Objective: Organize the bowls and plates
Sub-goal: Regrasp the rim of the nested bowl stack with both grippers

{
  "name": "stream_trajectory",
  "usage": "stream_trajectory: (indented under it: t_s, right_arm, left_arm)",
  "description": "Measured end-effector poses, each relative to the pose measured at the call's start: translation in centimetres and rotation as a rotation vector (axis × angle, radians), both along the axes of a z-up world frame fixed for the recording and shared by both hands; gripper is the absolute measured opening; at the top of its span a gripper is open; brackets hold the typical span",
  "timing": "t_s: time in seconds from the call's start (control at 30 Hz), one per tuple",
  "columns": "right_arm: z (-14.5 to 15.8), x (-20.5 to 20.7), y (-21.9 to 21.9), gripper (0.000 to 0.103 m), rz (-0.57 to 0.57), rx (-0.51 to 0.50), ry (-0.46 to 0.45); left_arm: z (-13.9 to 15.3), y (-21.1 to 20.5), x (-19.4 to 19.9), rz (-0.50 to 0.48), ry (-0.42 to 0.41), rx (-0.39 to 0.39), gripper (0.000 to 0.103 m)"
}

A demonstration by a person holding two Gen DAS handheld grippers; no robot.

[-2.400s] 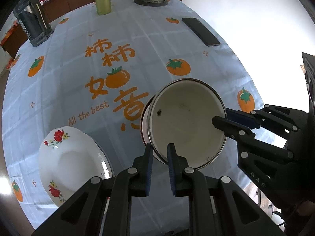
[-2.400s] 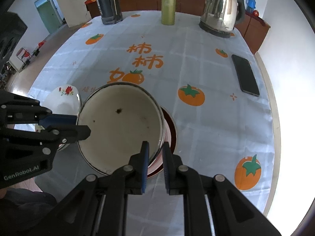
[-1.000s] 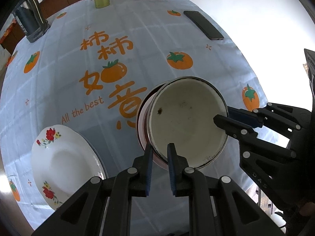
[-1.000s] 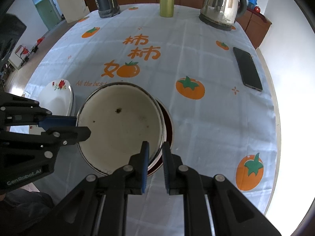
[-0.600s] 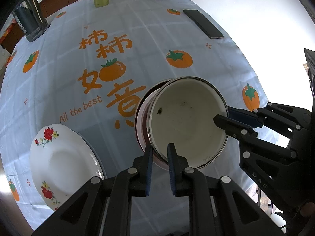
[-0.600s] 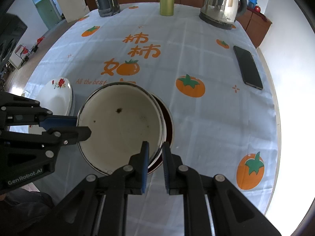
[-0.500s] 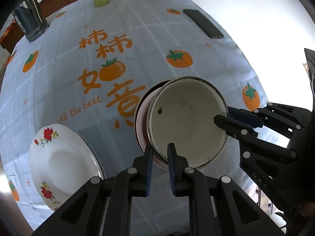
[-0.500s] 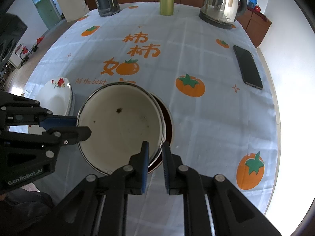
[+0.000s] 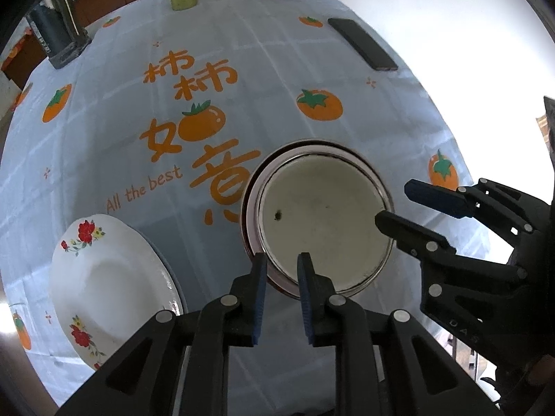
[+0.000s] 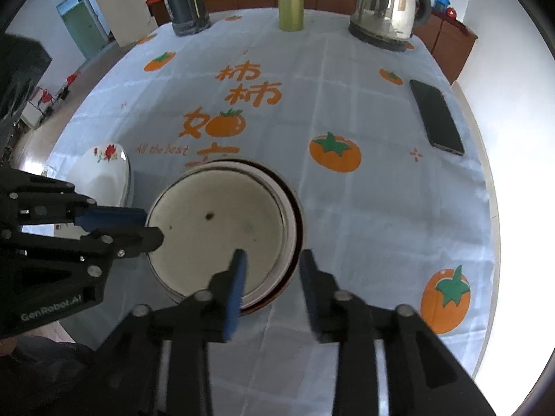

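Note:
A cream enamel bowl (image 9: 322, 222) (image 10: 222, 228) with a dark rim sits nested in a dark red bowl (image 9: 249, 208) (image 10: 298, 215) on the persimmon-print tablecloth. My left gripper (image 9: 281, 267) straddles its near rim. Its jaws are opening, and the pads stand slightly off the rim. My right gripper (image 10: 272, 260) straddles the rim on the other side. Its jaws are also opening, wide apart, with neither pad touching the rim. A white plate (image 9: 104, 277) (image 10: 104, 176) with red flowers lies to the left of the bowls.
A black phone (image 10: 437, 118) lies near the table's right edge. At the far end stand a steel kettle (image 10: 385, 10), a green tumbler (image 10: 289, 0) and a dark flask (image 10: 184, 0). The table edge (image 10: 485, 208) curves close on the right.
The right jaws have spread off the bowl's rim and the left jaws have widened a little. The enamel bowl has settled level and centred in the dark red bowl. Neither hand has moved.

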State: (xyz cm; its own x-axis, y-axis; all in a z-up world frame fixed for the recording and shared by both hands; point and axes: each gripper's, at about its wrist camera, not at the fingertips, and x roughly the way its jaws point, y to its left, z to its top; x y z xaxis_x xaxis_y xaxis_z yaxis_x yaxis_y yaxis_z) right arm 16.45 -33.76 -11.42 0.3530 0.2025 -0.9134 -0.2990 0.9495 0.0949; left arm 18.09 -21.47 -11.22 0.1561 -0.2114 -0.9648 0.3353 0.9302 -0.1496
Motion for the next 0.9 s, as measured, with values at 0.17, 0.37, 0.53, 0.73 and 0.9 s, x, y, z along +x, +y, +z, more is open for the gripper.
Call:
stream_trajectory:
  t_s: [0.17,0.37,0.53,0.73,0.9]
  right_arm:
    - [0.4,-0.4,-0.7,0.041,-0.021,0.008,-0.011]
    - [0.1,-0.6,-1.3,0.041,-0.044,0.016,-0.008]
    - [-0.4,-0.3,-1.3,0.041,-0.055,0.046,0.000]
    - [-1.4,0.4,-1.3,0.041,-0.066,0.066,0.028]
    - [-2.2,0.7,-1.2,0.039,-0.066,0.067,0.042]
  left_arm:
    - [0.2,0.9,0.0,0.032,-0.012,-0.005,0.020]
    - [-0.4,1.5,0.1,0.067,0.004,-0.016,0.021]
    - [-0.6,1.0,0.2,0.062,0.015,-0.023,0.021]
    - [-0.9,0.6,0.6,0.064,0.022,-0.029,0.026]
    - [-1.2,0.3,1.0,0.063,0.013,-0.007,0.026]
